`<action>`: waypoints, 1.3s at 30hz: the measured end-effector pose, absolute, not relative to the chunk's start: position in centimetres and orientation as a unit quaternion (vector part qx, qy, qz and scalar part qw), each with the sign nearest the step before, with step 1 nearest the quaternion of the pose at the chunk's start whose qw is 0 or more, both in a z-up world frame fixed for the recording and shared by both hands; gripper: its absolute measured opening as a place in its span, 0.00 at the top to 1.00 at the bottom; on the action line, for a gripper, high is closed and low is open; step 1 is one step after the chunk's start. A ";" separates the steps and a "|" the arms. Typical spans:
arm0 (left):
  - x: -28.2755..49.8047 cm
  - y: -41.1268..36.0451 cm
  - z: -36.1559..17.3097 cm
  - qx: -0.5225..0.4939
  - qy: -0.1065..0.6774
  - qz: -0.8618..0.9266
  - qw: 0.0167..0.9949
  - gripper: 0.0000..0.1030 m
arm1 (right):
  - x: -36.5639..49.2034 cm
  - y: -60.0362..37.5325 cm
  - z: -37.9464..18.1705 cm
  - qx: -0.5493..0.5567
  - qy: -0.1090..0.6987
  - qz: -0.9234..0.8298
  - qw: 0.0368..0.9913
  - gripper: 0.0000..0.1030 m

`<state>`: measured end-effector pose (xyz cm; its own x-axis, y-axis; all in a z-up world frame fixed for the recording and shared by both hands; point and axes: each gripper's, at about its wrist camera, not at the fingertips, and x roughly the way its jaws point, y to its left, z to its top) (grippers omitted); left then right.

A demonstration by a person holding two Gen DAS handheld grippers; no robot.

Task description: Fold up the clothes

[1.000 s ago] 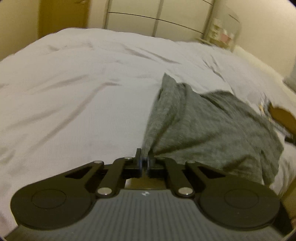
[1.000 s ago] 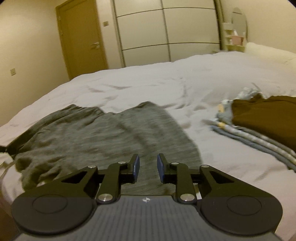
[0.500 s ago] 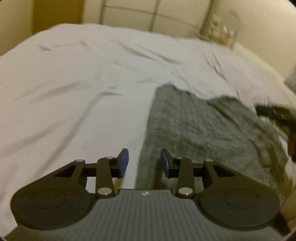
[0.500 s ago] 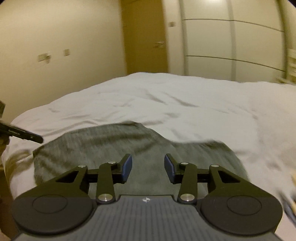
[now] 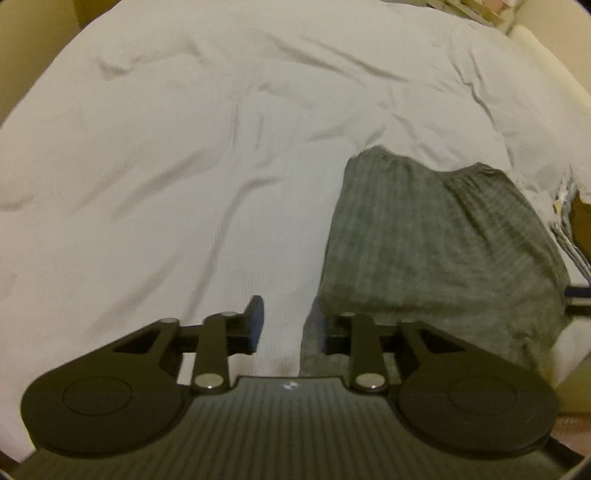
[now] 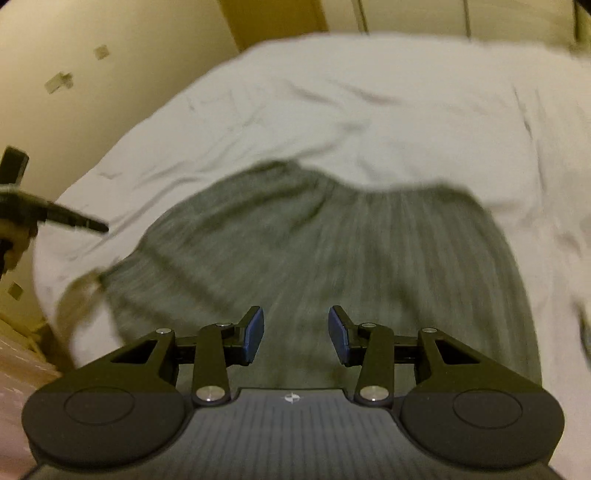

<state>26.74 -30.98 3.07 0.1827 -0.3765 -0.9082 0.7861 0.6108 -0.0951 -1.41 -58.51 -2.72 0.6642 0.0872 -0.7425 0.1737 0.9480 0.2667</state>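
Note:
A grey knit garment [image 5: 436, 240] lies spread on the white bed sheet [image 5: 166, 147]. In the left wrist view it lies to the right, its left edge by my right finger. My left gripper [image 5: 291, 325] is open and empty, above the garment's near left corner. In the right wrist view the garment [image 6: 351, 251] fills the middle, blurred by motion. My right gripper [image 6: 296, 334] is open and empty, over the garment's near part. The left gripper's tip [image 6: 74, 221] shows at the left edge of the right wrist view.
A stack of folded clothes, brown on top [image 5: 580, 225], lies at the right edge of the bed. A wardrobe and a door stand behind the bed [image 6: 273, 18]. The bed's edge and floor show at the lower left [image 6: 22, 354].
My left gripper let go of the garment's corner and opened. The garment dropped flat on the bed. My right gripper opened wider and swung left over the garment.

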 end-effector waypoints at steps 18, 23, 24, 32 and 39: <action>39.8 -51.5 -5.8 0.260 0.485 -0.630 0.548 0.67 | 6.7 -41.0 -1.8 0.186 0.496 -0.150 0.835 0.59; 41.0 -56.1 -11.4 0.200 0.557 -0.644 0.485 0.85 | 11.3 -35.4 -4.0 0.180 0.512 -0.158 0.825 0.59; 40.9 -56.7 -12.4 0.197 0.567 -0.645 0.473 0.92 | 11.9 -34.7 -4.4 0.183 0.514 -0.162 0.822 0.59; 41.9 -58.5 -10.6 0.240 0.490 -0.682 0.488 1.00 | 14.6 -32.0 -6.0 0.184 0.513 -0.200 0.814 0.59; 43.9 -54.3 -7.8 0.219 0.478 -0.673 0.520 0.94 | 15.9 -29.2 -6.3 0.107 0.529 -0.206 0.816 0.57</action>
<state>43.87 -54.32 -7.79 -0.3634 -0.4900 -0.7924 0.9095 -0.0020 -0.4158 15.90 -29.19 -6.31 0.3547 -0.2233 -0.9079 0.4503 0.8918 -0.0434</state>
